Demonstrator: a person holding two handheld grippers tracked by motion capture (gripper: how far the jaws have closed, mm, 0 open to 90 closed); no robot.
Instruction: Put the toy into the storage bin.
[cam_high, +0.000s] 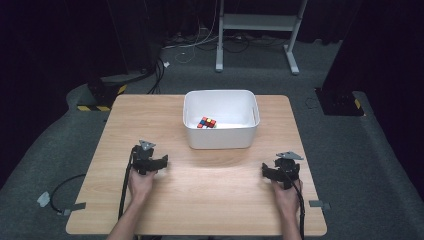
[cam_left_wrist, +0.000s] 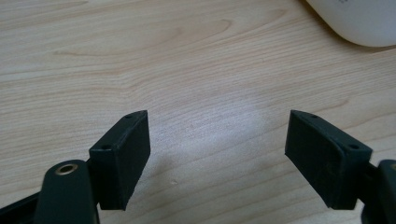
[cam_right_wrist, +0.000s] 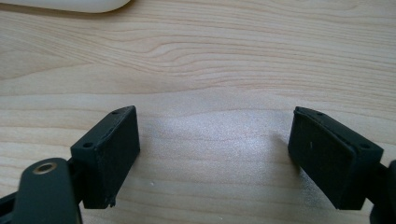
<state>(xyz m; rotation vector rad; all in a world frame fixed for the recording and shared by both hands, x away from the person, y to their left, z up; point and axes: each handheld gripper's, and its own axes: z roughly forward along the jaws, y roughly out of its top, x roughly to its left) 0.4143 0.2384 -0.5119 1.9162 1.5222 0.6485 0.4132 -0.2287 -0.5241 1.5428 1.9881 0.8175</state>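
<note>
Down on the pale wooden table (cam_high: 200, 200), the left gripper (cam_high: 148, 161) and the right gripper (cam_high: 282, 170) are resting well apart from each other, each one sitting in a hand that is coming in from the bottom edge of the high view. Both are standing with their black jaws spread wide and nothing but bare wood grain is lying between them, as the left gripper view (cam_left_wrist: 217, 154) and the right gripper view (cam_right_wrist: 212, 154) are showing. Between the two grippers and farther up the table, the white rounded plastic tub (cam_high: 220, 139) is sitting, and the small multicoloured puzzle cube (cam_high: 206, 122) is lying on its floor, towards the near wall. Only the cube's top and part of one side are showing; its lower part is being hidden by the tub's wall, and its squares are too small to count. A curved white corner of the tub is getting cut off at the upper right of the left gripper view (cam_left_wrist: 359, 21) and at the upper left of the right gripper view (cam_right_wrist: 70, 4). Dark cables (cam_high: 122, 190) are trailing off the near edge.
</note>
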